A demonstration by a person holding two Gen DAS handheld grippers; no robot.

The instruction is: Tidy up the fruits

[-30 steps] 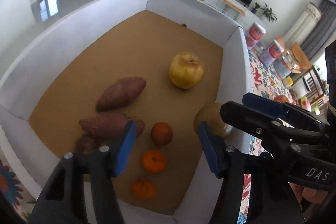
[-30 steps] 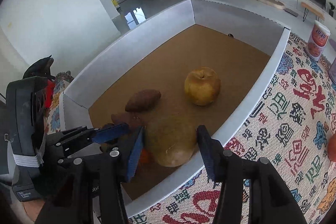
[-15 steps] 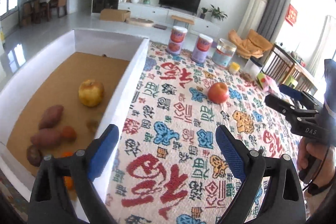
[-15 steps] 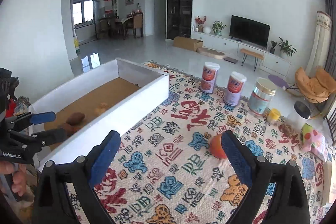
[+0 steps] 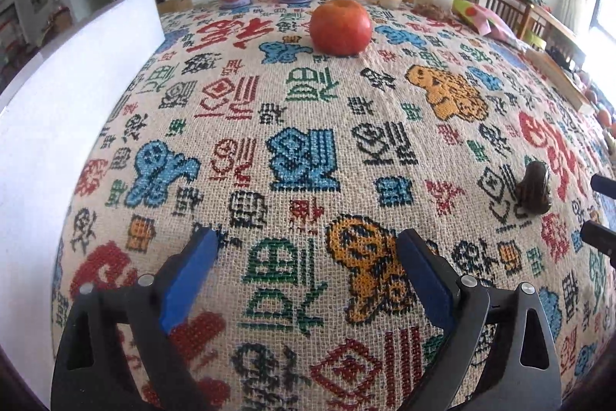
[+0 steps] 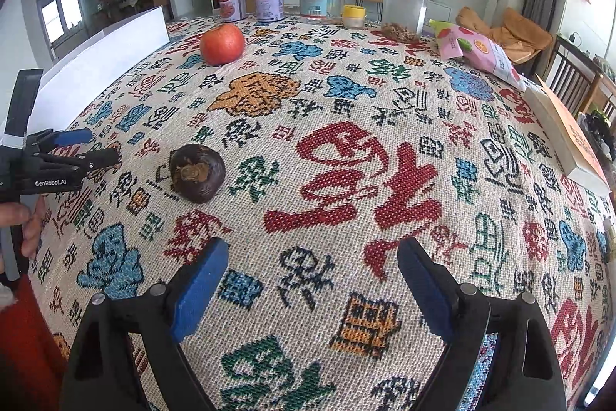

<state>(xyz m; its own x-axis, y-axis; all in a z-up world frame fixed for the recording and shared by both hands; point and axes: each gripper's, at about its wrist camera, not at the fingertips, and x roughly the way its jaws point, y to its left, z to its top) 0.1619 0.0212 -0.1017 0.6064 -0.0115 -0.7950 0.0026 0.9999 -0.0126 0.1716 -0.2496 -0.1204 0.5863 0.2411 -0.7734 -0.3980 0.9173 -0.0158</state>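
Both grippers are hovering over the patterned tablecloth point(image 6: 346, 126), fingers spread and grasping nothing; the left gripper point(image 5: 308, 280) has just been opening, the right gripper point(image 6: 308, 280) closing slightly. The red apple point(image 5: 340, 26) is sitting near the far cans, the dark fruit point(image 6: 197, 173) mid-cloth with free cloth all round, the white box wall point(image 5: 57, 110) bounding the left edge

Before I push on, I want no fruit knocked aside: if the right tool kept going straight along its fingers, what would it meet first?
Probably only the patterned tablecloth. The right tool stands open and empty; the dark round fruit lies left of its line and the red apple farther back left. Depth is uncertain.
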